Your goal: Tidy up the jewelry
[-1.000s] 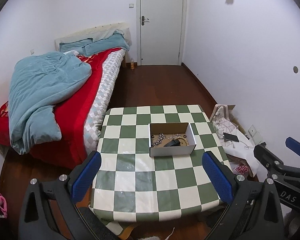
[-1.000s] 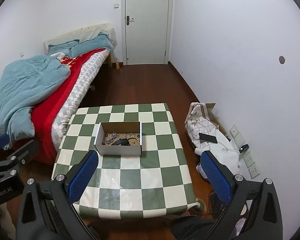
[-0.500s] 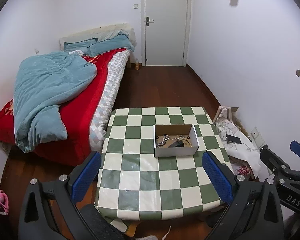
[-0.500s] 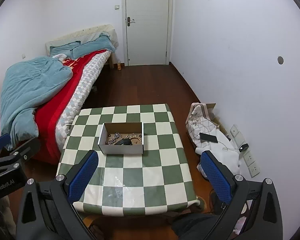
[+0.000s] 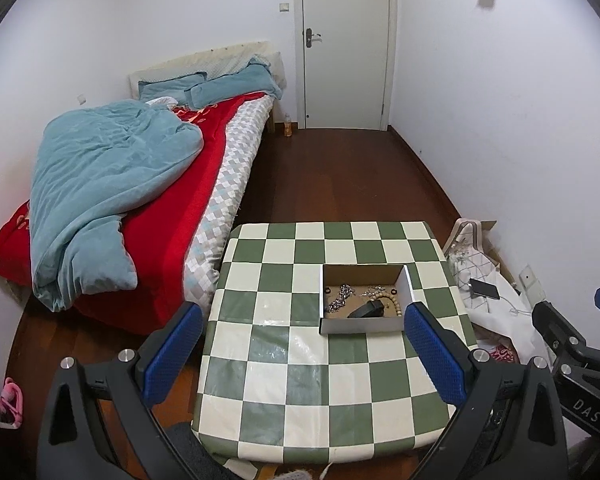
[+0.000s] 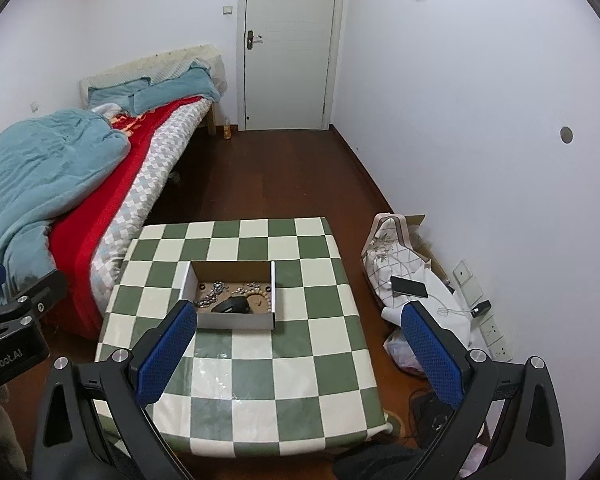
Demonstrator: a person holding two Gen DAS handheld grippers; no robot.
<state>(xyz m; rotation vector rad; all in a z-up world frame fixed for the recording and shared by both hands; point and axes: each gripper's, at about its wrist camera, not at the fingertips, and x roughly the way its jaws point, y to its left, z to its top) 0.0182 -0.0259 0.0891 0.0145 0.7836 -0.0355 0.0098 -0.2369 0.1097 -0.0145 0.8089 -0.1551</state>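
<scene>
A rumpled teal quilt [image 5: 100, 184] covers the bed at left. On the glossy checked table [image 5: 308, 396], a shallow cardboard box [image 5: 364, 324] holds chains and beads. Left gripper [image 5: 300, 354] and right gripper [image 6: 296, 354] hang above, fingers apart.

You see the open cardboard box [image 5: 362, 326] on the checkered-cloth table [image 5: 300, 380]; inside lie a silver chain [image 5: 340, 298], a wooden bead string [image 5: 394, 305] and a black clip [image 5: 366, 310]. The bed [image 5: 140, 208] stands left of the table.
</scene>
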